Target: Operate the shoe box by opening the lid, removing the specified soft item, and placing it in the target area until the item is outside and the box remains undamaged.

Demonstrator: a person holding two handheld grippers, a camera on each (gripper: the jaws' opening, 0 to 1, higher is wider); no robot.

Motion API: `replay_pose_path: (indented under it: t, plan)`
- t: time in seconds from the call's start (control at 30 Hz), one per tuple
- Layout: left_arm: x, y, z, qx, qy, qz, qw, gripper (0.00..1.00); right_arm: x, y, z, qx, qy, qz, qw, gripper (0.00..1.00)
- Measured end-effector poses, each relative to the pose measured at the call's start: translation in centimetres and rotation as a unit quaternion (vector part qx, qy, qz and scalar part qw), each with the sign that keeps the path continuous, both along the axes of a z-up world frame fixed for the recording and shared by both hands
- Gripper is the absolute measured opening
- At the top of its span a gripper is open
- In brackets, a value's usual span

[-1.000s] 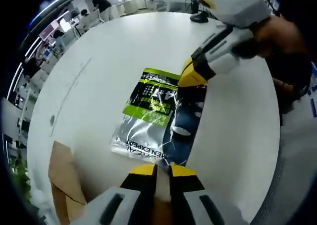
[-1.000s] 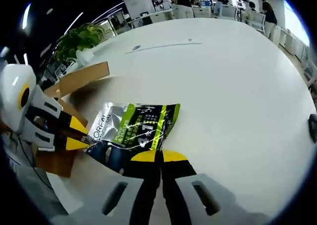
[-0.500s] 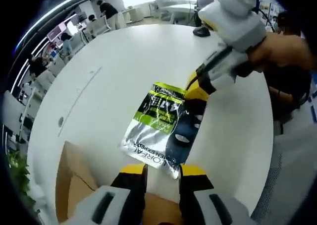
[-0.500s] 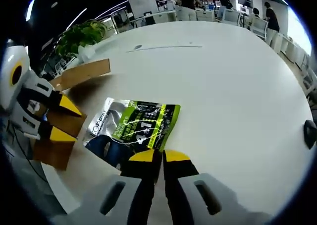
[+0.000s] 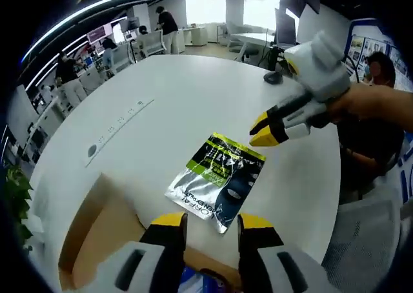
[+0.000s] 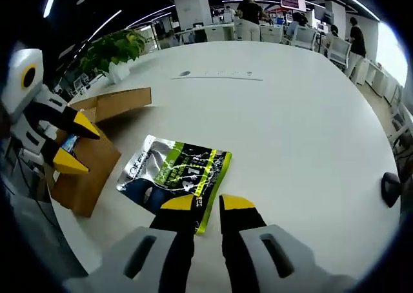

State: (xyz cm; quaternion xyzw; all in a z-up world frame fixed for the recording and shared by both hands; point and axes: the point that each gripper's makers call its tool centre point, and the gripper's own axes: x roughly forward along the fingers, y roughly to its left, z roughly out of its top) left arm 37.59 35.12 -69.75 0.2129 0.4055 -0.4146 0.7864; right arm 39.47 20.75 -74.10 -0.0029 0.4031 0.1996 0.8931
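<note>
Looking along the left gripper (image 5: 208,223), its two yellow-tipped jaws stand apart with nothing between them. Just past the tips a flat pouch (image 5: 216,180) lies on a round white table (image 5: 161,106). The pouch is silver at the near end, with a green and black printed panel and a dark blue part along one side. It lies outside the box (image 5: 97,238), an open brown cardboard box at the lower left of this view, just beside the jaws. Something blue shows low between the jaws, too little of it to identify. The right gripper (image 5: 268,130) comes in from the right, held in a hand (image 5: 377,106), its yellow tips slightly parted and hanging above the table just beyond the far end of the pouch, not touching it. A small dark object (image 5: 273,78) sits on the far part of the table. People and office desks fill the background.

From the right gripper view, the right gripper (image 6: 201,204) has its jaws released, a clear gap between the yellow tips, empty. The pouch (image 6: 174,175) lies flat on the table (image 6: 290,112) right in front of the tips. To its left stands the box (image 6: 90,157) with a flap (image 6: 113,104) raised. The left gripper (image 6: 68,144) is at the left edge over the box, its tips spread wide. A potted plant (image 6: 115,49) stands on the far left of the table.
</note>
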Motion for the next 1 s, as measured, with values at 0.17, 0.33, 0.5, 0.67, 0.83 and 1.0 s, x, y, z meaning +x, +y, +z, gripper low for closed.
replay_pose_path:
  t: [0.17,0.33,0.5,0.67,0.83,1.0]
  plan:
    - [-0.5,1.4,0.9,-0.014,-0.003,0.019,0.9997,0.32,-0.7,0.7,1.6,-0.001,-0.013,0.014,0.9998,0.16]
    - [-0.9,2.9,1.5,-0.026,-0.005,0.039,0.9989,0.34,-1.5,1.5,2.8,-0.008,-0.021,0.033,0.9992,0.20]
    - [-1.5,4.3,2.1,-0.041,-0.005,0.059,0.9974,0.37,-2.2,2.5,4.0,-0.016,-0.032,0.057,0.9977,0.23]
    - [-2.1,6.4,2.9,-0.057,-0.010,0.080,0.9952,0.42,-3.0,3.9,5.2,-0.032,-0.047,0.100,0.9934,0.28]
    - [-2.8,8.1,3.1,-0.062,-0.016,0.095,0.9934,0.44,-3.6,5.3,6.4,-0.039,-0.060,0.130,0.9889,0.30]
    - [-3.8,10.2,3.3,-0.063,-0.023,0.112,0.9914,0.45,-4.1,7.2,7.7,-0.037,-0.073,0.157,0.9842,0.32]
